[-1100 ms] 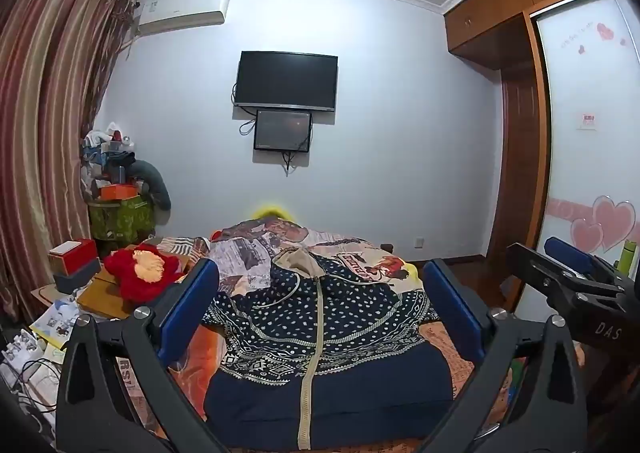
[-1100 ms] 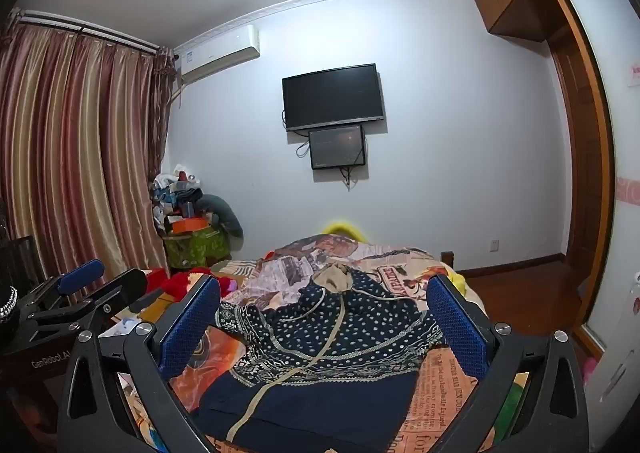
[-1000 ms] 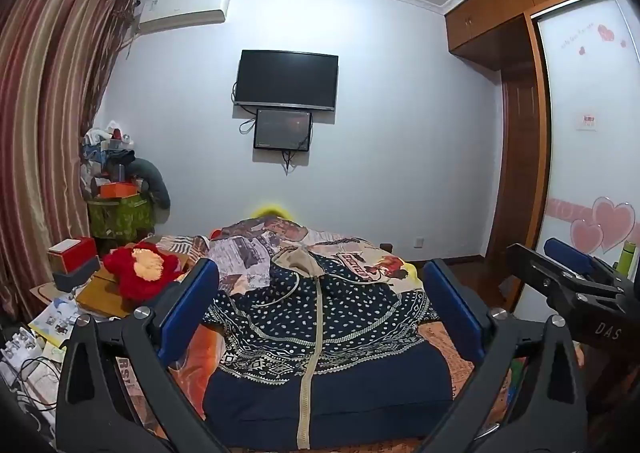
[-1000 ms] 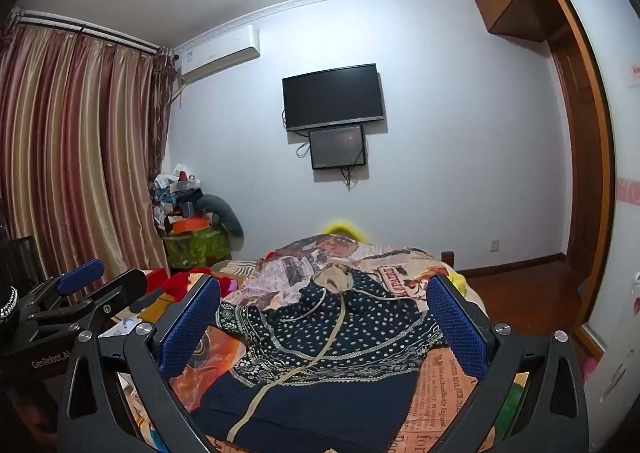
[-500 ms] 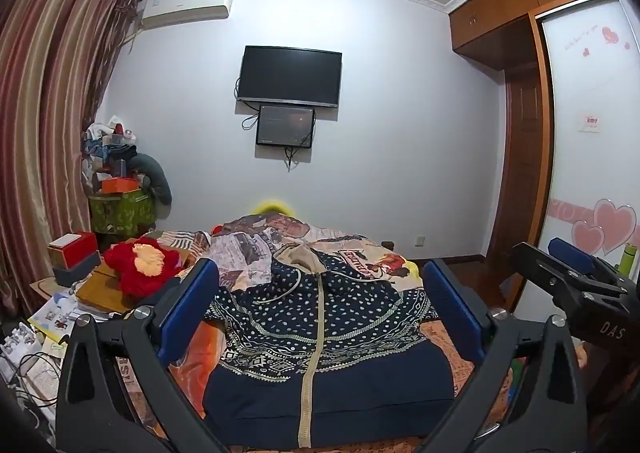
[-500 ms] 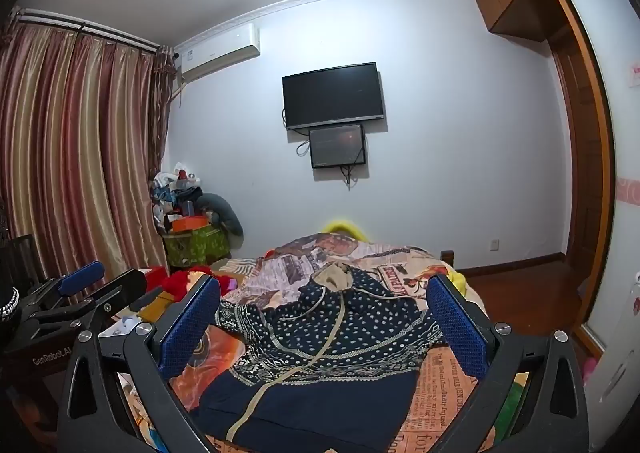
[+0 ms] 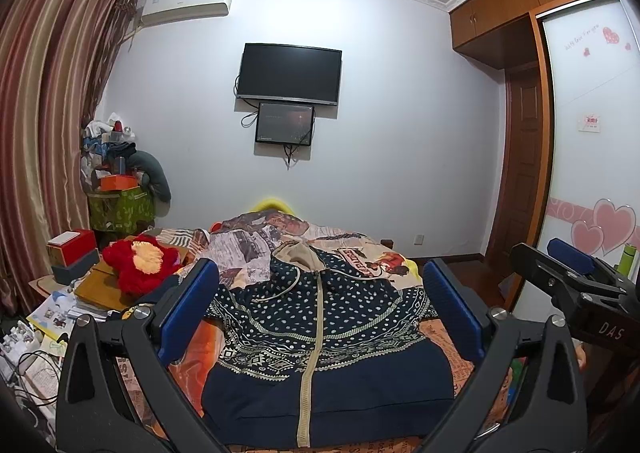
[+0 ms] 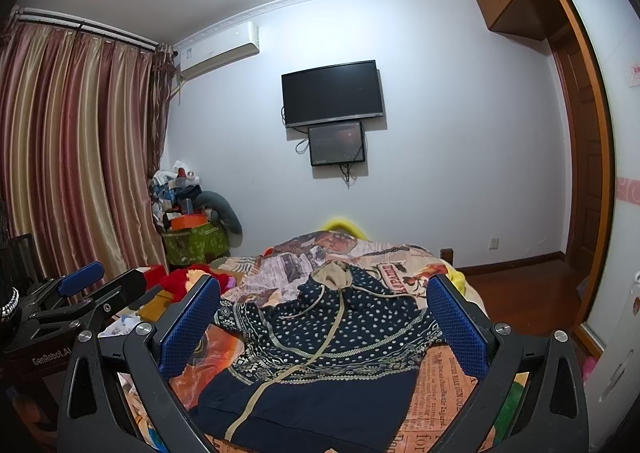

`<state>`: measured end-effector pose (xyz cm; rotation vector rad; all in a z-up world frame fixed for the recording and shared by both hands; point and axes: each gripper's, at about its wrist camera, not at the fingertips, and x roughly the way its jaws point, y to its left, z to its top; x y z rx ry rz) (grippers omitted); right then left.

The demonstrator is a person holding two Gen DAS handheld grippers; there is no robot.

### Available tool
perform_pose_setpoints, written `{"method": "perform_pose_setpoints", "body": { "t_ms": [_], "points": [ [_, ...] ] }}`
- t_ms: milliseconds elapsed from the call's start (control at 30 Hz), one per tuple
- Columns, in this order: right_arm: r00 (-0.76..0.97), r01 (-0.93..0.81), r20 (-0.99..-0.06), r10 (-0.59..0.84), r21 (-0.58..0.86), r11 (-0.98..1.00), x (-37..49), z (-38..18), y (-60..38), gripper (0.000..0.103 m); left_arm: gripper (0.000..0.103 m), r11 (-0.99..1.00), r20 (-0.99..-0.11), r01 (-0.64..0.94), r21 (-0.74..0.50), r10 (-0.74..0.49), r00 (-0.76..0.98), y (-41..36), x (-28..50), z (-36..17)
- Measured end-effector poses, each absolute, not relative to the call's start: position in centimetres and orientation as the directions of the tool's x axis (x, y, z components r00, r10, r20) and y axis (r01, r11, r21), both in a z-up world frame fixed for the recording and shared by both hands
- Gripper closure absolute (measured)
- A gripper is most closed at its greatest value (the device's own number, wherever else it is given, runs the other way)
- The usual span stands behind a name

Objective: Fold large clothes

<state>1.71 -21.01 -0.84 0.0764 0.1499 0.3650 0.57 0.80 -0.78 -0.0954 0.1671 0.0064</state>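
A navy zip hoodie [image 7: 320, 337] with white dots, a patterned band and a beige hood lies flat, front up, on the bed [image 7: 360, 249]; it also shows in the right wrist view [image 8: 328, 349]. My left gripper [image 7: 320, 313] is open and empty, held above the hoodie's near hem. My right gripper [image 8: 324, 321] is open and empty, also above the hoodie. The right gripper shows at the right edge of the left wrist view [image 7: 572, 285]. The left gripper shows at the left of the right wrist view [image 8: 80, 297].
The bed has a printed newspaper-pattern cover. A red plush toy [image 7: 140, 265] and boxes [image 7: 72, 253] sit on a cluttered side table at left. A green box pile [image 7: 120, 197] stands by the curtain. A TV [image 7: 290, 73] hangs on the far wall. A wardrobe [image 7: 592, 157] is at right.
Both grippers stay open over the hoodie. The left wrist view has shifted very slightly; nothing on the bed has moved.
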Motion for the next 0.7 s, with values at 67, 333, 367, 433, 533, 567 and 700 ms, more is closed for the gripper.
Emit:
{"method": "perform_pose_setpoints", "body": {
  "t_ms": [67,333,367,433,533,567,700],
  "points": [
    [0.923,-0.349,-0.133,0.361,0.102,0.931,1.68,-0.81,-20.95,0.000,0.000,0.996,-0.167,-0.014,-0.094,-0.002,0.986,0.81,0.56,-0.78],
    [0.923,-0.349,-0.135,0.360,0.101,0.932,2.01,-1.01,-21.04,0.000,0.000,0.995,-0.167,-0.013,-0.095,-0.003,0.986,0.88,0.65,-0.83],
    [0.923,-0.349,-0.135,0.361,0.101,0.932,2.05,-1.05,-21.04,0.000,0.000,0.995,-0.168,-0.013,-0.095,-0.003,0.986,0.85,0.62,-0.81],
    [0.923,-0.349,-0.135,0.360,0.101,0.932,2.04,-1.05,-21.00,0.000,0.000,0.995,-0.167,-0.013,-0.094,-0.003,0.986,0.83,0.64,-0.84],
    [0.923,-0.348,-0.136,0.360,0.102,0.932,2.08,-1.09,-20.96,0.000,0.000,0.996,-0.167,-0.013,-0.094,-0.003,0.986,0.83,0.64,-0.85],
    [0.923,-0.349,-0.135,0.360,0.101,0.932,2.07,-1.10,-20.93,0.000,0.000,0.995,-0.167,-0.013,-0.094,-0.003,0.986,0.84,0.65,-0.87],
    [0.923,-0.348,-0.135,0.360,0.100,0.932,2.03,-0.96,-20.92,0.000,0.000,0.995,-0.168,-0.012,-0.095,-0.004,0.986,0.84,0.64,-0.86]
  ]
}}
